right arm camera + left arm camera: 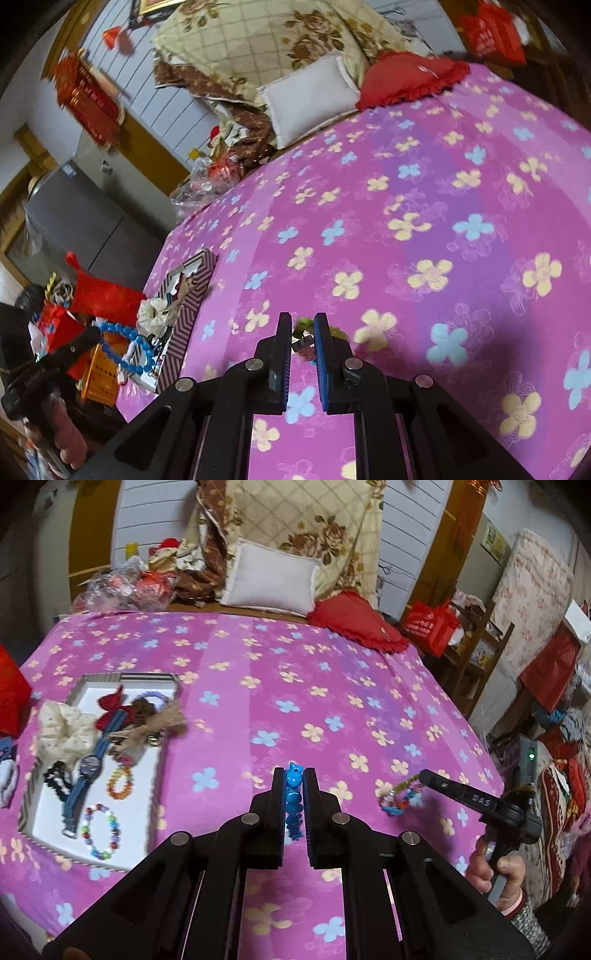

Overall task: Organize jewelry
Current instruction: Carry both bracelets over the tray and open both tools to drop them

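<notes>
My left gripper (294,775) is shut on a blue bead bracelet (293,797) and holds it above the pink flowered bedspread; the bracelet also shows hanging in the right wrist view (129,339). My right gripper (302,321) is shut on a multicoloured braided bracelet (304,338), which also shows dangling from its tip in the left wrist view (400,797), right of the left gripper. A white tray (51,812) with a striped rim lies at the left, holding a blue watch (90,766), bead bracelets (101,830), scrunchies and a red bow.
Pillows (269,579) and a red cushion (358,624) lie at the bed's far end. Plastic bags (122,587) sit at the far left corner. Shelves and red bags (432,624) stand beyond the bed's right edge. The bedspread (295,686) stretches between tray and right edge.
</notes>
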`<state>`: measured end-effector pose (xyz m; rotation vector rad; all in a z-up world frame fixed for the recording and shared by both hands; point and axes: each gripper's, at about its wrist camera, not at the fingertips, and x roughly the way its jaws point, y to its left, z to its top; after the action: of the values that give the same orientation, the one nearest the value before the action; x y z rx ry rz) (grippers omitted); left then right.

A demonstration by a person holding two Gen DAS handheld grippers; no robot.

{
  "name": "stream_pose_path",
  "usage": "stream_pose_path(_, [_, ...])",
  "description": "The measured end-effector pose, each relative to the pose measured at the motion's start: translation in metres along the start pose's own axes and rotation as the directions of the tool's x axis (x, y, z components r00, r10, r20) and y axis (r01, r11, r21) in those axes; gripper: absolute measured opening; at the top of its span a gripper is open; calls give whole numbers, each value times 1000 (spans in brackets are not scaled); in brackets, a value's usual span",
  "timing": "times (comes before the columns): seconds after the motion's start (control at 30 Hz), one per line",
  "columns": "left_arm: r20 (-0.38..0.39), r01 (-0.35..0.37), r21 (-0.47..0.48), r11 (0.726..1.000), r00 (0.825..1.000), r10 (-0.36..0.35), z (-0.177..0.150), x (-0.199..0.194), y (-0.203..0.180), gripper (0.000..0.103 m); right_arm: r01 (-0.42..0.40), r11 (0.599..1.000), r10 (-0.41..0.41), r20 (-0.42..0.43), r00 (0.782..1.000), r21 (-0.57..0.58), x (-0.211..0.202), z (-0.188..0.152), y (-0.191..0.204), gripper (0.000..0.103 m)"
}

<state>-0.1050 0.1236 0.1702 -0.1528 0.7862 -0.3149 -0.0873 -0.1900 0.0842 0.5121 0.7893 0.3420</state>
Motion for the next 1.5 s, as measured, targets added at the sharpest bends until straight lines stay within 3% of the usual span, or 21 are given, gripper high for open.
stream_pose_path(0.2, [41, -45, -51, 998, 998, 47, 13, -19, 46, 7, 18, 997, -18, -3, 1000, -80, -8, 6, 39, 11])
stream_pose_path(0.5, [95, -122, -148, 982, 986, 137, 35, -22, 133, 7, 10, 987, -18, -53, 998, -158, 13, 9, 99, 11])
stream_pose_path(0.77, [96, -139, -241, 960, 981, 166, 23, -17, 209, 7, -79, 964, 53, -109, 993, -253, 53, 12, 185, 11])
stream_pose_path(0.97, [70, -140, -302, 943, 983, 168, 27, -7, 245, 7, -163, 929, 99, -203, 974, -331, 98, 2, 257, 11])
stream_pose_path(1.23, [61, -156, -347, 925, 980, 188, 74, 36, 286, 7, -200, 888, 74, -302, 951, -414, 160, -23, 317, 11])
stream_pose_path(1.5, [-28, -138, -405, 904, 990, 138, 96, 114, 329, 7, -189, 868, 2, -378, 926, -459, 216, -51, 330, 11])
